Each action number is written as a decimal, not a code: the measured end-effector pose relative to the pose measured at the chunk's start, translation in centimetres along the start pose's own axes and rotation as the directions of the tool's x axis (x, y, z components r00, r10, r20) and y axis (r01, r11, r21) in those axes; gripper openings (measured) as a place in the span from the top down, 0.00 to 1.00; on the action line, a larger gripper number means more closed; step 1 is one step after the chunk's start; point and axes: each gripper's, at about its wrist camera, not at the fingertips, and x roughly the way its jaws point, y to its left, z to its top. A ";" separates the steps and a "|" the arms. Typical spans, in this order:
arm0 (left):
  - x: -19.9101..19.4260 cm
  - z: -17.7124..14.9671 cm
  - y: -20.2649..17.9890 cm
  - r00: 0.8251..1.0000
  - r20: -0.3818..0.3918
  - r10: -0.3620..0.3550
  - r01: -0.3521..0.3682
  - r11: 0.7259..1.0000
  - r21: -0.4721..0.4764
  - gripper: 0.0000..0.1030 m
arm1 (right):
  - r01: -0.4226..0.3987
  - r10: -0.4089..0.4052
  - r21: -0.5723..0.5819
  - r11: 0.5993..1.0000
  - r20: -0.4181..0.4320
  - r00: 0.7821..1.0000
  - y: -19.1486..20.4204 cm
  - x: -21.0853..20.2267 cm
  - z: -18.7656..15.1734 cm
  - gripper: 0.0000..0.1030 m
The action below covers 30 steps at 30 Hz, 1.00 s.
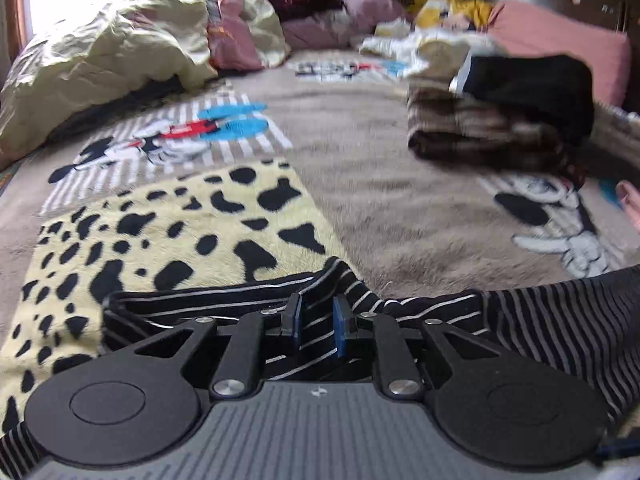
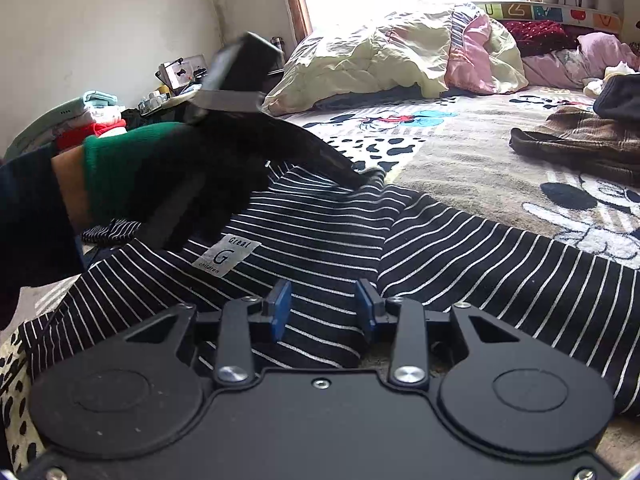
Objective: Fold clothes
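Observation:
A black garment with thin white stripes (image 2: 320, 232) lies spread on the bed, its white neck label (image 2: 226, 256) facing up. My left gripper (image 1: 319, 322) is shut on a bunched edge of the striped garment (image 1: 560, 320), with cloth pinched between its blue pads. In the right wrist view a gloved hand (image 2: 160, 168) holds that left gripper (image 2: 356, 170), and the cloth peaks up at its tip. My right gripper (image 2: 323, 308) hovers low over the garment near the label. Its fingers (image 2: 280, 312) stand wide apart and open, with striped cloth lying beneath them.
A folded brown plaid pile (image 1: 480, 136) with a black garment (image 1: 532, 84) on top sits to the right on the cartoon-print bedspread (image 1: 380, 200). A crumpled yellow duvet (image 1: 100, 60) fills the far left. A spotted cream blanket (image 1: 160, 232) lies under the garment's left side.

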 end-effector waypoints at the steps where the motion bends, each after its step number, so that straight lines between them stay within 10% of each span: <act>1: 0.4 0.6 0.1 1.000 -0.005 0.003 -0.003 1.000 0.000 0.80 | 0.001 -0.001 0.003 1.000 -0.002 1.000 -0.1 0.1 0.0 0.65; 9: -8.5 -2.0 8.9 0.996 0.087 0.032 -0.008 0.966 -0.258 0.73 | -0.012 0.010 0.060 0.998 0.021 1.000 -0.8 -0.4 -0.1 0.62; 17: -2.7 -1.1 13.2 0.994 -0.073 0.079 -0.100 0.933 -0.345 0.57 | -0.004 0.002 0.096 0.995 0.023 1.000 -1.5 -0.2 -0.1 0.59; 20: -5.8 -1.0 12.3 0.991 -0.016 0.133 -0.131 0.940 -0.314 0.58 | -0.001 -0.002 0.114 0.993 0.027 1.000 -1.8 -0.2 -0.1 0.59; 26: -5.8 -3.3 7.0 1.000 -0.006 0.010 -0.011 0.987 -0.162 0.55 | 0.005 -0.009 0.110 0.994 0.032 0.999 -1.7 -0.4 -0.1 0.59; 30: -2.4 -1.8 8.7 0.997 -0.066 0.039 -0.057 0.956 -0.288 0.55 | 0.008 -0.011 0.109 0.994 0.025 1.000 -1.8 -0.1 -0.1 0.59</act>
